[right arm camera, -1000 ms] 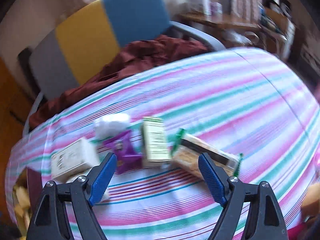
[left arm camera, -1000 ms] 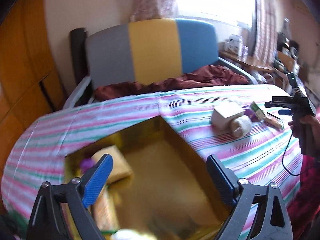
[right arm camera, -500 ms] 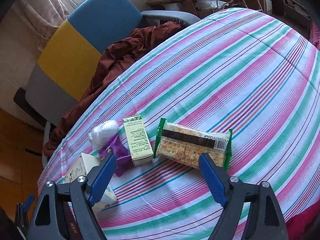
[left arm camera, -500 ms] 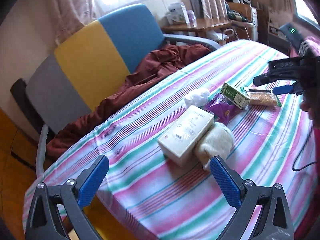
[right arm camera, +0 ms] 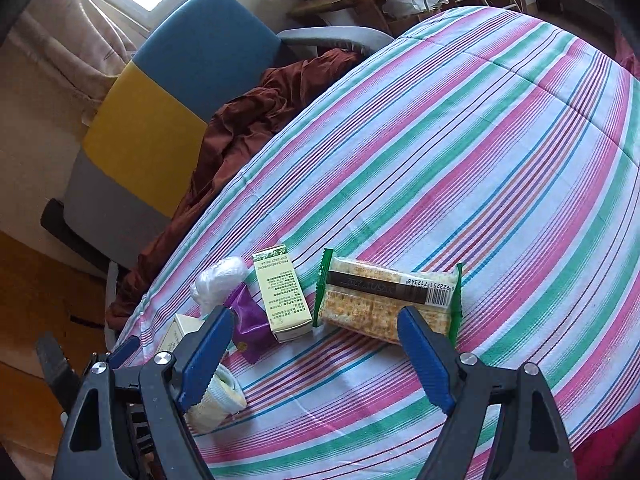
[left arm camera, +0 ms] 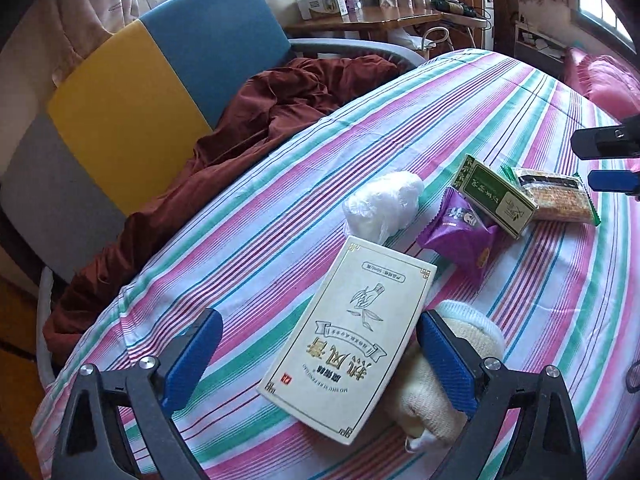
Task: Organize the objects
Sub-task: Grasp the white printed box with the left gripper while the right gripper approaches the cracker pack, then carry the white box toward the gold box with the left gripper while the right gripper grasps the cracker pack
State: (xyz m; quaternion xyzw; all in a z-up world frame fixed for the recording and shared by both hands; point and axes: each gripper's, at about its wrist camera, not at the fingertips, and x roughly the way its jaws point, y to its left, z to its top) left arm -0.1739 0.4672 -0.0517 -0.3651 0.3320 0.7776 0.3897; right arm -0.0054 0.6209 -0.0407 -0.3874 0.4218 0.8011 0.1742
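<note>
On the striped tablecloth [left arm camera: 400,120] lies a cluster of items: a cream printed box [left arm camera: 352,344], a cream rolled sock [left arm camera: 472,332], a white plastic bundle [left arm camera: 384,204], a purple packet [left arm camera: 460,232], a green box [left arm camera: 496,196] and a cracker packet [left arm camera: 560,200]. My left gripper [left arm camera: 318,322] hovers over the cream box with its jaws closing. The box lies between the fingers, and the pads are not touching it. My right gripper [right arm camera: 316,314] stands open just short of the cracker packet [right arm camera: 384,300] and the green box [right arm camera: 284,296], holding nothing. It also shows at the right edge of the left wrist view.
A chair with a grey, yellow and blue back [left arm camera: 120,92] stands behind the table, with a maroon cloth [left arm camera: 260,120] draped on its seat. A cluttered wooden desk [left arm camera: 360,24] is further back. The table's edge drops off at the left.
The left gripper has swung from a gold open container at the table's left over to the cluster, coming down over the cream box. The right gripper has rolled a little, still facing the cracker packet.
</note>
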